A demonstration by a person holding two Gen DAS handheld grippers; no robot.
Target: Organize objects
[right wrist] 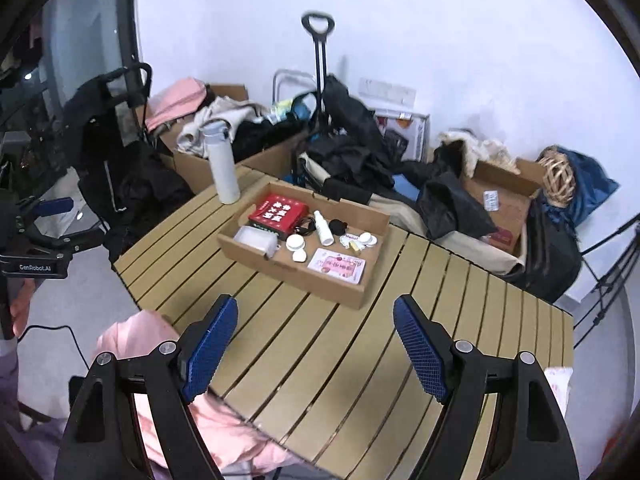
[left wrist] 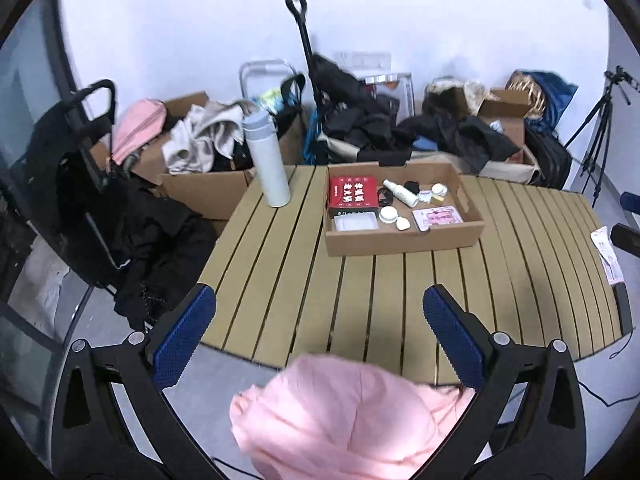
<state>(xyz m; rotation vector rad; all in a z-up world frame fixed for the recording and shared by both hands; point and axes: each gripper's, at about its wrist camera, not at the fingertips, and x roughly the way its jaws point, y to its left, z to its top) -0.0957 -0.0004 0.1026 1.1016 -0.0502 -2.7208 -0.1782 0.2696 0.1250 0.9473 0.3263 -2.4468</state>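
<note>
Mostly, your sorting looks well advanced: the shallow cardboard tray (left wrist: 404, 236) on the slatted table (left wrist: 360, 300) already holds the small things, with a red box (left wrist: 352, 194) at its left end, a clear plastic case (left wrist: 355, 222) in front of that, a white spray bottle (left wrist: 400, 192) lying on its side, a couple of round white jars (left wrist: 389, 214), some black cord (left wrist: 384, 196) and a pink packet (left wrist: 438, 216) toward the right. What seems left outside it is the tall white flask (left wrist: 267, 158), standing upright on the table just beside the tray's left end, and a printed paper slip (left wrist: 608, 256) at the table's far right edge; whether either belongs in the tray is your call. Your left gripper (left wrist: 320, 336) hangs over the near edge of the table with its blue pads spread wide and nothing between them, aimed toward the tray but well short of it. Your right gripper (right wrist: 316, 344) is likewise wide apart and empty, held above the bare slats nearer the middle of the table. Pink fabric (left wrist: 340, 420), probably your sleeve or lap, fills the bottom of both views.
</note>
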